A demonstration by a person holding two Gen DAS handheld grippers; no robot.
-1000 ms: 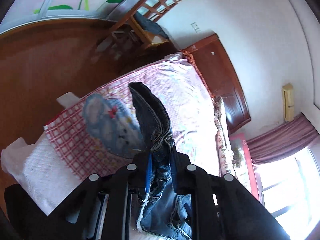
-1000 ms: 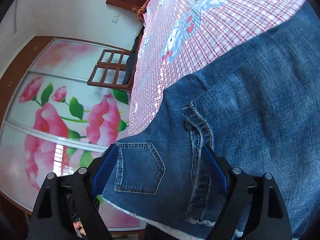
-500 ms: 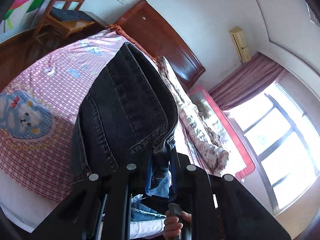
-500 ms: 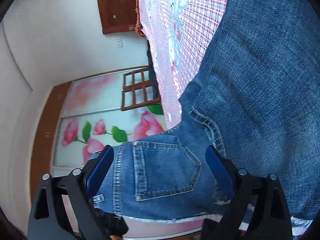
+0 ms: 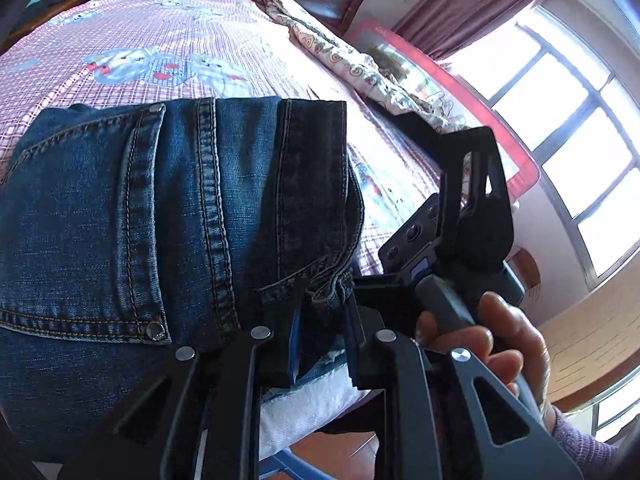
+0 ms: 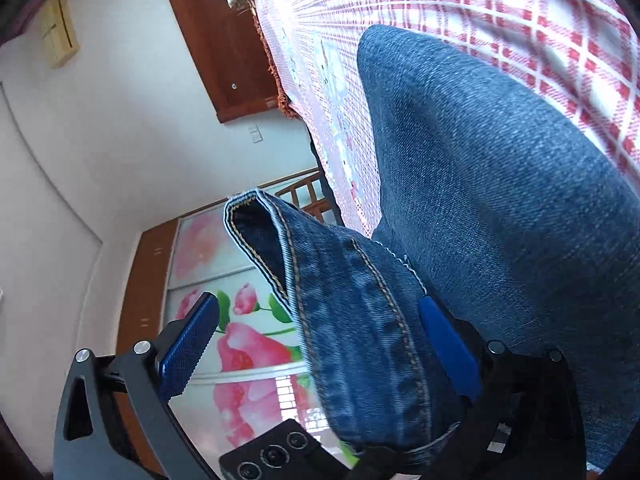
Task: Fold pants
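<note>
Clamped tight with the left gripper [image 5: 320, 340] on a bunched edge of the blue jeans [image 5: 160, 220], just under the dark doubled band, apparently to stop the top layer sliding off the stack. Folded over once, by the look of it: back pocket [image 5: 80, 220] facing up, spread on the pink checked bedsheet [image 5: 160, 32] near the bed's near edge, well apart from the floral bedding roll [image 5: 340, 52] along the far side. Opening wide with the right gripper [image 6: 320, 344], gripped in a hand [image 5: 500, 344] just beside the left tool; loose hem [image 6: 256, 232] lying between the jaws, leaning against one blue pad [image 6: 448, 348] and clear of the other, so no squeeze on it and released in effect. Probably letting go here to free that side for smoothing or for a fresh hold further along. Seemingly mid-fold, with more squaring up to do. Worth holding the left pinch until the cloth lies flat, lest the stiff denim spring back open.
</note>
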